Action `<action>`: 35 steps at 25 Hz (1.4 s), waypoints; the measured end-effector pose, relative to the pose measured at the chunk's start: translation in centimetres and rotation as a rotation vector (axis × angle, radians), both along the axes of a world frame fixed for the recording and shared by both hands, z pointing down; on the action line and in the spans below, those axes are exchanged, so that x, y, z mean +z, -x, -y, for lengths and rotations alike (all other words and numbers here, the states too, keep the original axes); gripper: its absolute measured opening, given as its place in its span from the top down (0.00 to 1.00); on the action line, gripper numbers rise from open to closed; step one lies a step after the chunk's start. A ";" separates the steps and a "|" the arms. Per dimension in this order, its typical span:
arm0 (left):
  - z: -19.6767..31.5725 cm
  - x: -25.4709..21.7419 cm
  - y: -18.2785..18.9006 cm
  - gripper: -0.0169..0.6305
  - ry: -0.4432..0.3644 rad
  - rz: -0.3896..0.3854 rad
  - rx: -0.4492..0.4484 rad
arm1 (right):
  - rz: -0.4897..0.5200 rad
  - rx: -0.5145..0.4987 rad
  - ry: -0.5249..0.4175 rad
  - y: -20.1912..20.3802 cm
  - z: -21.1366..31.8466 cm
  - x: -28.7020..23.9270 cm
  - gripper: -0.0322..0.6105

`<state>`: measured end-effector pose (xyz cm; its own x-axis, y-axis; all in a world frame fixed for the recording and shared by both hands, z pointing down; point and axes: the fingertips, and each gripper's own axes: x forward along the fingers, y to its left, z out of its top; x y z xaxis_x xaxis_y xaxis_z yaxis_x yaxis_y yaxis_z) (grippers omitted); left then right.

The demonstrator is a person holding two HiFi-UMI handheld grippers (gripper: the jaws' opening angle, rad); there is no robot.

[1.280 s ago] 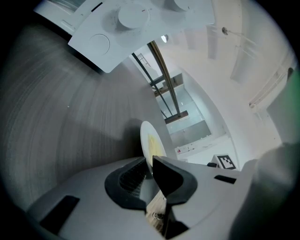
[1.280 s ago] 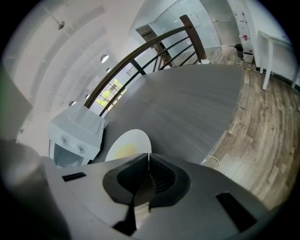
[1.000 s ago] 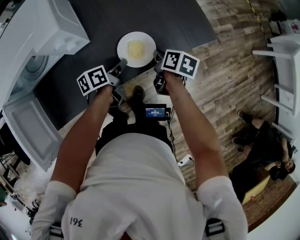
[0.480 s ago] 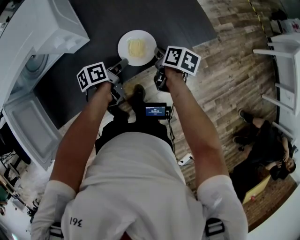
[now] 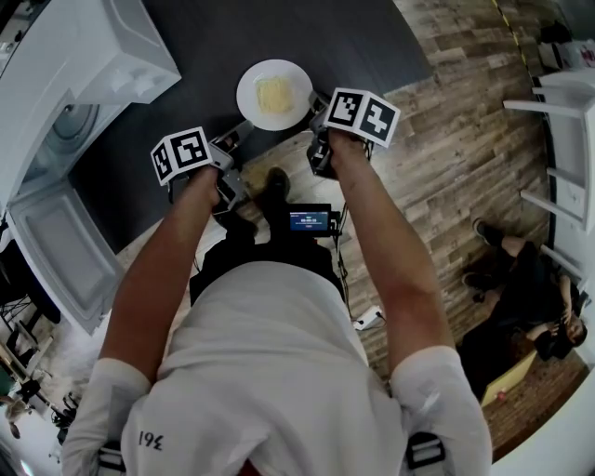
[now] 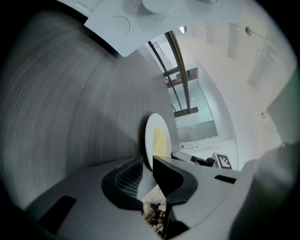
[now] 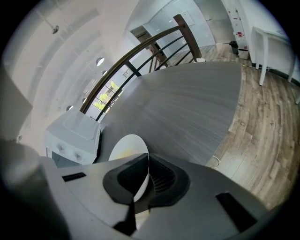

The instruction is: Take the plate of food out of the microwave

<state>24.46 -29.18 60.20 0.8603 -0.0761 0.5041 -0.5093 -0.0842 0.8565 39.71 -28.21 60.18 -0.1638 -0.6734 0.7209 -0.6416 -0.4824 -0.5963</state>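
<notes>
Gripping: the right tool (image 7: 147, 160) is clenched on the near rim of the plate (image 5: 249, 82); the white edge runs down between its two dark pads.
Left tool (image 6: 147, 160): released, with its jaws parted by a narrow gap and nothing between them; the plate's rim sits just beyond its tips.
Plate position: outside the microwave (image 5: 84, 46), on the dark grey tabletop (image 5: 279, 28) near its front edge, between the two tools.
Food (image 5: 272, 94): a pale yellow heap in the middle of the plate.
Microwave: white, at the left of the tabletop, well apart from the plate.
Microwave door (image 5: 56, 251): swung open toward the person, showing the cavity with its round turntable (image 5: 65, 139).
Marker cubes: the left cube (image 5: 181, 153) lies just short of the tabletop edge; the right cube (image 5: 363, 114) lies beside the plate, over the edge where tabletop meets wooden floor (image 5: 446, 158).
Arms: both bare forearms reach forward from a white T-shirt, one to each tool.
Small screen (image 5: 309, 221): lit, below and between the two tools.
Surroundings: a seated person in dark clothes (image 5: 521, 297) on the floor at the right, near a white shelf unit (image 5: 558, 139).
</notes>
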 end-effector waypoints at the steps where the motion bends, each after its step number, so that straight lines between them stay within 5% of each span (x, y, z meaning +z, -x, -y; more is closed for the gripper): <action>1: 0.1 0.0 0.2 0.90 -0.002 0.002 -0.004 | 0.000 -0.001 -0.001 0.0 0.0 0.0 0.94; 13: 0.5 -1.1 0.6 0.90 -0.064 -0.021 -0.031 | -0.057 -0.014 -0.036 -0.6 0.1 -0.6 0.94; 18: 0.8 -1.7 1.1 0.90 -0.094 -0.025 -0.050 | -0.122 -0.030 -0.056 -1.3 0.1 -1.4 0.83; 24: 1.3 -2.5 2.8 0.90 -0.132 -0.047 -0.095 | -0.165 -0.009 -0.073 -2.2 -0.2 -2.1 0.83; 35: 0.2 -8.6 7.4 0.90 -0.314 -0.081 -0.125 | -0.300 -0.071 -0.186 -1.0 -1.9 -8.9 0.83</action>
<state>17.11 -29.39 51.59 0.8708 -0.3241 0.3696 -0.4635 -0.2910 0.8370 40.67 -26.33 51.32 -0.0143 -0.7923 0.6099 -0.8295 -0.3312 -0.4497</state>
